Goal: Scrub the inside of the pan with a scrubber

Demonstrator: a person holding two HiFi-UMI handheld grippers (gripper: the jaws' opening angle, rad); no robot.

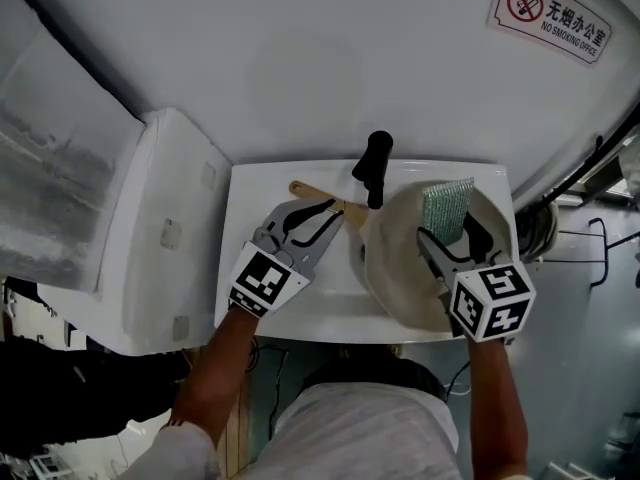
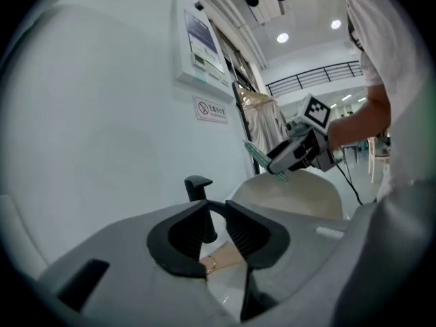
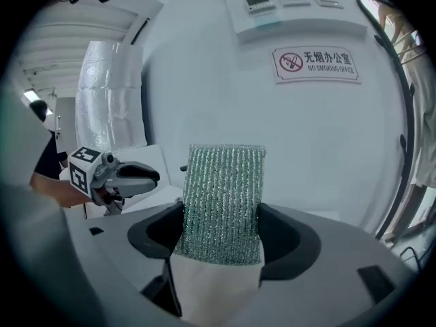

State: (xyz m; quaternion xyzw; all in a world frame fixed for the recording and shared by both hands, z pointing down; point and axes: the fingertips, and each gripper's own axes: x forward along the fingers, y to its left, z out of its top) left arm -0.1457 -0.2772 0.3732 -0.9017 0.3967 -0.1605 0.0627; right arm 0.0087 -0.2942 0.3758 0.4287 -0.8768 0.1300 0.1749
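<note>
Head view puts the pan in the right half of the sink. Its wooden handle runs out toward 10 o'clock, ending short of the black faucet at the sink's 12 o'clock. The scrubber, a green mesh pad, stands upright over the bowl at about 1 o'clock. No view shows whether it touches the surface yet.

Your right gripper has the pad clamped across its lower part, jaws pressed on both edges, with most of the mesh standing free beyond them. Your left gripper hovers at the pan's 9 o'clock, just over the handle. Its jaws are parted by only a sliver and hold nothing.

Scrubbing looks not yet begun. Steady the pan first: widen the left jaws, then close them on the handle near the bowl so the pan cannot swivel in the sink. Next, lay the free end of the mesh flat against the inside, not on its edge. Work in overlapping circles from 12 o'clock round the wall and across the bottom, staying clear of the faucet. The mesh will probably fold under load, so press moderately.
</note>
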